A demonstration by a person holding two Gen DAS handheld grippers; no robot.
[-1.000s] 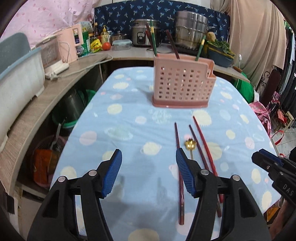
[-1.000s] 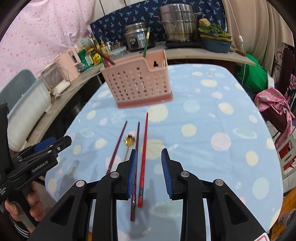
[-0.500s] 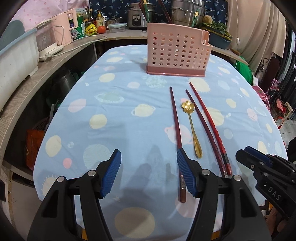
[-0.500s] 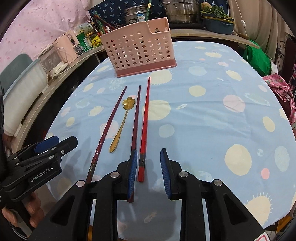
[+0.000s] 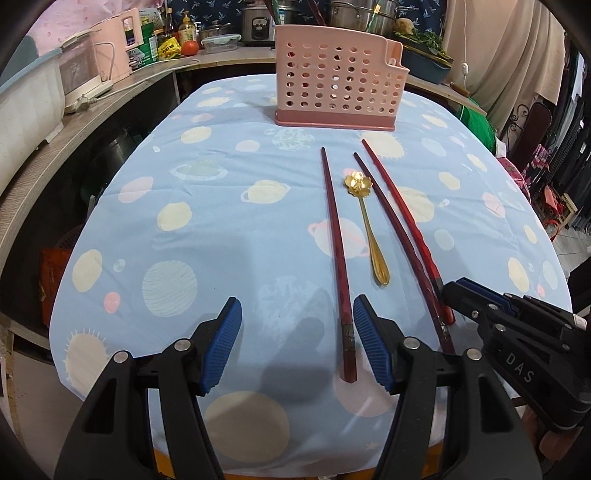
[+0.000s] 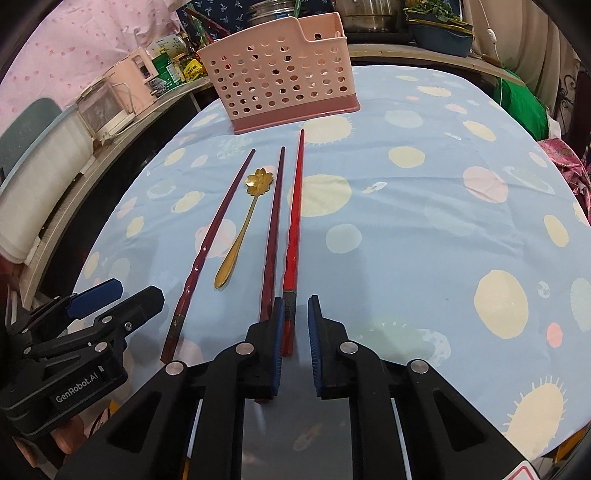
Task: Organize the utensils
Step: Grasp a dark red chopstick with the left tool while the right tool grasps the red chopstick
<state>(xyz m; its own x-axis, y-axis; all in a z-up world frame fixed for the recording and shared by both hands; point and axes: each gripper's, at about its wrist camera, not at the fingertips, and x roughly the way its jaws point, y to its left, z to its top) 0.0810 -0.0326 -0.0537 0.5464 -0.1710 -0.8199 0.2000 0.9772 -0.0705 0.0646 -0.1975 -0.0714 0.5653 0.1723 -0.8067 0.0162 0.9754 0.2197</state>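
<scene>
Red chopstick: its butt end lies between the right gripper jaws, against the left pad, with a gap to the right pad; its tip points away from the jaws.
Right jaws: narrowly apart, they have just been closing, not clamped.
Middle chopstick: dark, just left of the right jaws; its butt passes under the left one.
Spoon: gold with a flower bowl, ahead of the left gripper's right jaw, between the dark chopsticks.
Left chopstick: dark; its butt lies just inside the left gripper's right jaw.
Left jaws: wide apart, holding nothing.
Holder: pink, perforated, upright, well ahead of both pairs of jaws, beyond the chopstick tips.
Writing: "GenRobot.AI" on the left gripper's body; "DAS" on the right gripper's body.
Surface: covered by a pale blue cloth printed with planets and suns.
Room: a curved side surface beyond and left of the jaws carries a pink appliance, bottles, a tomato, a rice cooker and steel pots; a beige curtain hangs at far right.
</scene>
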